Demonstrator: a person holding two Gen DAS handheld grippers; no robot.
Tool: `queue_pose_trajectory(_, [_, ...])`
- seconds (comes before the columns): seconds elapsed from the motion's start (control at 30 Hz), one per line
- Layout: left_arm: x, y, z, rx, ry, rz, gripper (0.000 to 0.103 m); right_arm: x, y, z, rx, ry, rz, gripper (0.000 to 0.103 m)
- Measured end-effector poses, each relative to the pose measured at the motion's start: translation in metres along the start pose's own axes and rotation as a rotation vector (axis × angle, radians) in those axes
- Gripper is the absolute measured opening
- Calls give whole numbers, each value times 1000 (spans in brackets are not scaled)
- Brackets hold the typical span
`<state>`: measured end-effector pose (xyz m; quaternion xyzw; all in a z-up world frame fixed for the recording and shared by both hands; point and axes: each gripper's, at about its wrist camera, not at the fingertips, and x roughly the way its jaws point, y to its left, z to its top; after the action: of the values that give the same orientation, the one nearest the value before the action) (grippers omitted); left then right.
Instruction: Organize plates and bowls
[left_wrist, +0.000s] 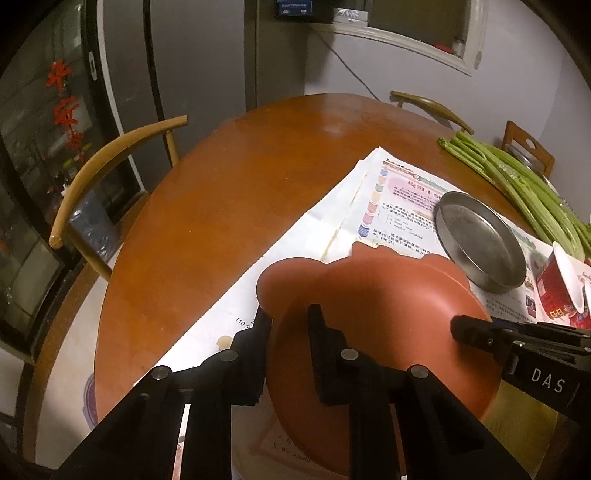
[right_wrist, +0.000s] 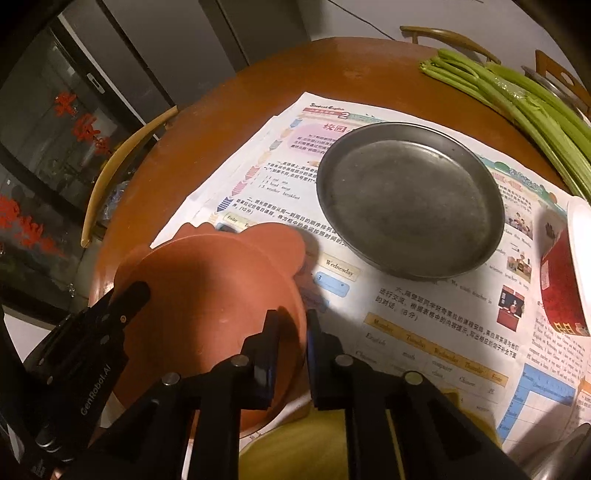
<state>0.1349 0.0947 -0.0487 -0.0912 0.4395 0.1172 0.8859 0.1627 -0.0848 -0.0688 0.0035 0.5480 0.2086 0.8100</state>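
Note:
An orange bear-shaped bowl (left_wrist: 373, 295) with two ears is held over the paper between both grippers. My left gripper (left_wrist: 290, 317) is shut on its left rim, one finger inside and one outside. My right gripper (right_wrist: 291, 332) is shut on its right rim; it also shows in the left wrist view (left_wrist: 476, 328). The bowl also shows in the right wrist view (right_wrist: 207, 288). A round metal plate (right_wrist: 410, 199) lies on the paper beyond the bowl. A red bowl with a white inside (right_wrist: 565, 273) stands tilted at the right. A yellow object (right_wrist: 314, 443) lies below the orange bowl.
Printed school papers (right_wrist: 443, 332) cover the near part of the round wooden table (left_wrist: 221, 192). Celery stalks (right_wrist: 517, 96) lie at the far right. Wooden chairs (left_wrist: 110, 166) stand around the table. A glass cabinet stands at the left.

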Motion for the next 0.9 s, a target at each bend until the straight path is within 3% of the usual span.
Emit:
queue_pose_trajectory(0.4, [-13, 10, 1, -12, -50, 8, 19, -11, 12, 4, -38, -15, -9, 14])
queue_pose_trajectory(0.57, [-6, 17, 5, -18, -30, 20, 19, -6, 25, 14, -91, -21, -29, 14])
queue_pose_trajectory(0.9, [9, 16, 8, -21, -24, 46, 20, 12, 25, 21, -72, -3, -38, 14])
